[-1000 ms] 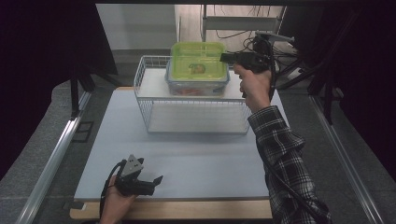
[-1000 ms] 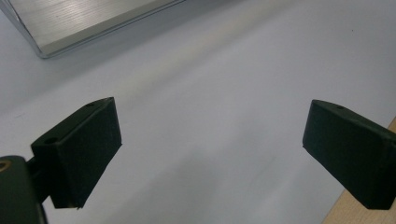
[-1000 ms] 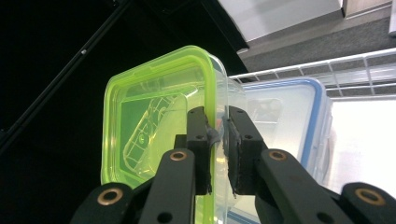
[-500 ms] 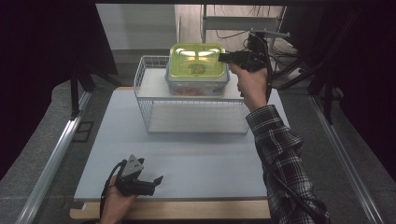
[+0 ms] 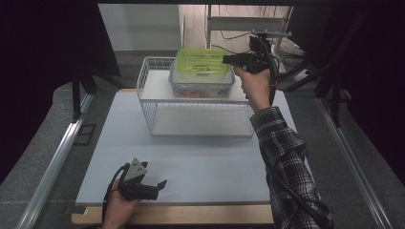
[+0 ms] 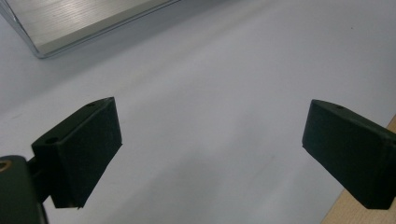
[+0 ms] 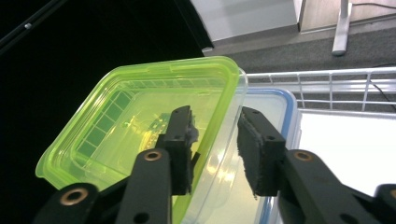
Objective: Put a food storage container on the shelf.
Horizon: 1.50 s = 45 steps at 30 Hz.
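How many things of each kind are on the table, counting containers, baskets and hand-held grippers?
Food containers: 2, a green-lidded container stacked on a blue-rimmed container
Wire basket: 1
Hand-held grippers: 2, left hand-held gripper and right hand-held gripper
Total: 5

A lab-style recording bench, as I see it from my station.

I'm working over a white mat [image 5: 200, 162] on a wooden tabletop [image 5: 191, 214], flanked by aluminium rails [image 5: 57, 162] and black curtains [image 5: 47, 47]. Beyond the table, loose cables [image 5: 229, 36] trail over grey carpet [image 5: 363, 157] near a metal desk frame [image 5: 248, 21], all of which tells me test setup, not a home.
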Each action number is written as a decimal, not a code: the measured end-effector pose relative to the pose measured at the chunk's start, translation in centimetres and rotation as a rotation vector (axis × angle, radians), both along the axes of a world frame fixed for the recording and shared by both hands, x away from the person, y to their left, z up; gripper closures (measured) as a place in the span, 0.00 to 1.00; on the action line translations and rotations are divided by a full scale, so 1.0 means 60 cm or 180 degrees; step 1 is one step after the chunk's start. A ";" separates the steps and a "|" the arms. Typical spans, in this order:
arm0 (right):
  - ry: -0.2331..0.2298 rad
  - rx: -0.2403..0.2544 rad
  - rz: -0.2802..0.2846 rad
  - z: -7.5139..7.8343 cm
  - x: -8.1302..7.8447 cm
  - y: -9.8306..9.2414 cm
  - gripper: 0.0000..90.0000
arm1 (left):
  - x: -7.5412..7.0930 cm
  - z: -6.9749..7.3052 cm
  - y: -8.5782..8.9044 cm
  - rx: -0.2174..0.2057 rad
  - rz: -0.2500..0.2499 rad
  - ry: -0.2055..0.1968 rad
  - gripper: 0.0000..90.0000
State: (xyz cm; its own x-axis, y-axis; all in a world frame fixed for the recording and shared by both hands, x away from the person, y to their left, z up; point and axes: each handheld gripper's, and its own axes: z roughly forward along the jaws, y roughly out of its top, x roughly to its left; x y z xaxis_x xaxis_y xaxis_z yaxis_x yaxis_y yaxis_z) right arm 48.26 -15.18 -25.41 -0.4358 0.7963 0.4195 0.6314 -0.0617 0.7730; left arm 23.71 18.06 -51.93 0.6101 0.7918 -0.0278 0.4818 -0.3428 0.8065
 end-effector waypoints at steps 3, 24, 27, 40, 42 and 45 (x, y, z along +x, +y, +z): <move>-0.0034 -0.0026 0.0008 0.000 -0.001 -0.001 0.67 | 0.000 0.000 0.000 0.0006 -0.0002 -0.0002 0.05; -0.0320 -0.0033 0.0365 0.001 -0.049 -0.039 0.36 | 0.000 -0.001 -0.004 0.0025 -0.0008 0.0014 0.05; -0.0358 -0.0053 0.0420 -0.001 -0.056 -0.041 0.35 | 0.001 -0.002 -0.004 0.0023 -0.0010 0.0022 0.05; -0.0471 -0.0196 0.0582 -0.023 -0.085 -0.047 0.23 | 0.001 -0.003 -0.004 0.0019 -0.0013 0.0033 0.05; -0.0533 -0.0261 0.0589 -0.027 -0.091 -0.045 0.22 | 0.001 -0.003 -0.004 0.0019 -0.0014 0.0033 0.05; -0.0562 -0.0279 0.0634 -0.034 -0.100 -0.044 0.20 | 0.002 -0.003 -0.004 0.0013 -0.0014 0.0035 0.05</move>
